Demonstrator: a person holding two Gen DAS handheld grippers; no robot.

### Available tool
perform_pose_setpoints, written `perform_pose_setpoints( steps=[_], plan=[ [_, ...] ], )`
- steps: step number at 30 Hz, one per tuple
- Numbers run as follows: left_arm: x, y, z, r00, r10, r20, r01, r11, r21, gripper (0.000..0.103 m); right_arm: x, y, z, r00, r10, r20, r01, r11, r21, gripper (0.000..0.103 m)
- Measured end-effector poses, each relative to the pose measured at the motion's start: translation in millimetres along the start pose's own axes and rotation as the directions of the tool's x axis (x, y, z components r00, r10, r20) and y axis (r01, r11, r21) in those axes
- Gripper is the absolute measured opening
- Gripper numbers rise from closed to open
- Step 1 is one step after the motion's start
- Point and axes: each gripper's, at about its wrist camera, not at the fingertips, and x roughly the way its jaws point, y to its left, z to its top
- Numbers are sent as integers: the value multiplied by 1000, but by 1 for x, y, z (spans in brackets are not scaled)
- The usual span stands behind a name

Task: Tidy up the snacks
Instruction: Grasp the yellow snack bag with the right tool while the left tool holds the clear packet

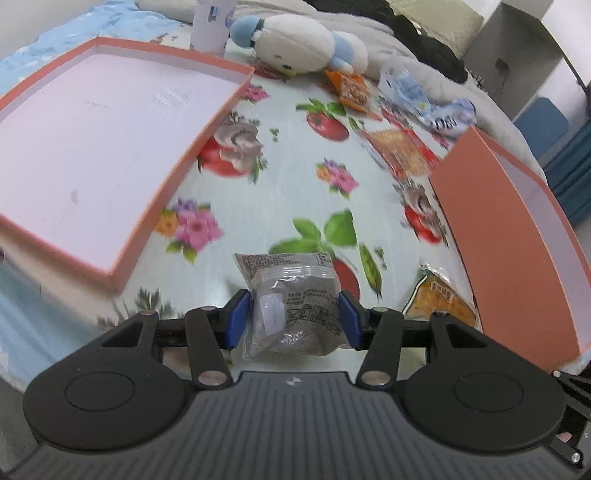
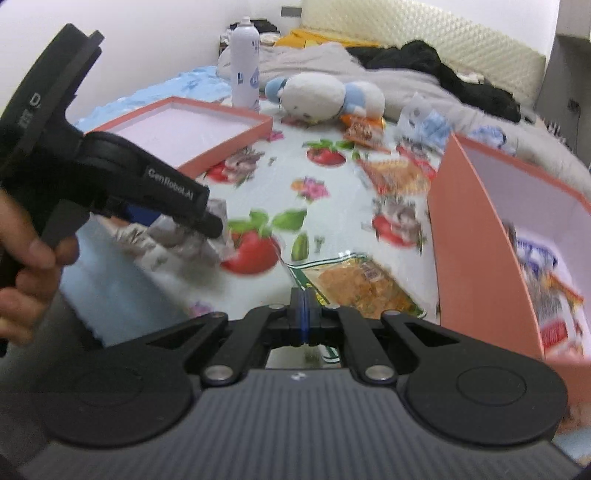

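While left tool (image 1: pixel 293 317) grips grey packet (image 1: pixel 295 306), right tool (image 2: pixel 306 314) shut.

Packets inside deep orange box (image 2: pixel 476 236) blurred, cut by right edge; bottle (image 1: pixel 210 22) top cropped.

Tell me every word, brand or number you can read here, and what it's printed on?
"GenRobot.AI": on the side of the left gripper, seen from the right wrist.
Grey snack packet: small black print and symbols, too small to read.
White spray can: blue markings, blurred.
Yellow snack packet, red cracker packet, blue-white wrapper: print blurred, unreadable.
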Motion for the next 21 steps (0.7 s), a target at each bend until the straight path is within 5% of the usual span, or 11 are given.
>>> perform_pose_setpoints(
  steps=[8, 11, 13, 15, 21],
  plan=[
    [-5, -11, -31, 999, -20, -31, 21, 1000, 13, 57, -30, -13, -29, 998, 52, -34, -49, 995, 84, 7],
    [-8, -16, -36, 1000, -12, -21, 13, 999, 34, 57, -35, -15, -37, 997, 72, -20, -69, 990, 124, 21],
    [-8, -18, -36, 1000, -13, -19, 13, 999, 29, 57, -39, -17, -39, 997, 76, -9, -74, 988, 136, 47],
    [-8, -18, -37, 1000, -11, -20, 11, 999, 32, 57, -45, -19, -39, 997, 68, 27, -71, 988, 139, 55],
    [-3, -14, -40, 999, -19, -39, 20, 1000, 21, 57, -31, -28, -31, 994, -69, 85, 46, 966, 255, 55]
  ],
)
